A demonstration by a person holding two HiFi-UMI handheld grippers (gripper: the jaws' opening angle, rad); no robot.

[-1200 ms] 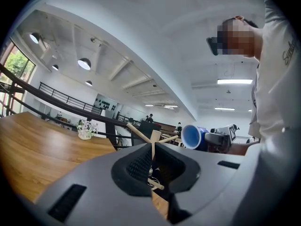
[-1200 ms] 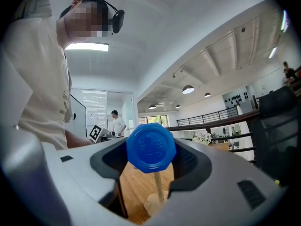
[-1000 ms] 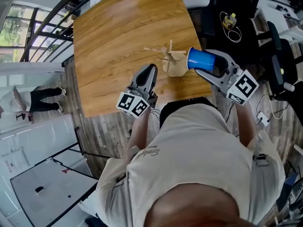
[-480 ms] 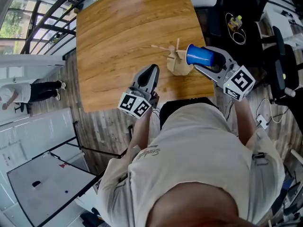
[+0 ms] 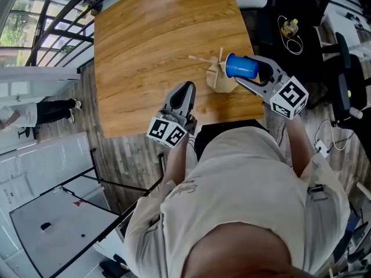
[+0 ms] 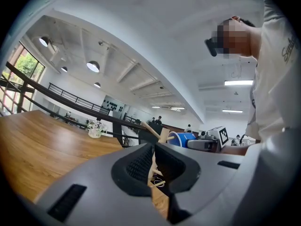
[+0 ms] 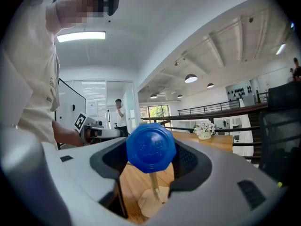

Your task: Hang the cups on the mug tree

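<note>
A wooden mug tree (image 5: 219, 77) with bare pegs stands near the table's near right corner. My right gripper (image 5: 248, 73) is shut on a blue cup (image 5: 240, 66), held on its side just right of the tree, close to a peg. In the right gripper view the blue cup's bottom (image 7: 150, 147) fills the space between the jaws, with the tree's base (image 7: 153, 199) below it. My left gripper (image 5: 184, 90) hovers left of the tree, shut and holding nothing. The left gripper view shows the mug tree (image 6: 157, 131) and the blue cup (image 6: 181, 139) beyond its jaws.
The wooden table (image 5: 151, 45) stretches away to the far left. A small vase of white flowers (image 7: 204, 130) stands at its far edge. A black chair (image 5: 348, 68) and cables (image 5: 284, 25) lie to the right. A railing (image 5: 52, 33) runs at the left.
My right gripper has carried the blue cup a little left, closer to the mug tree. The left gripper has hardly moved.
</note>
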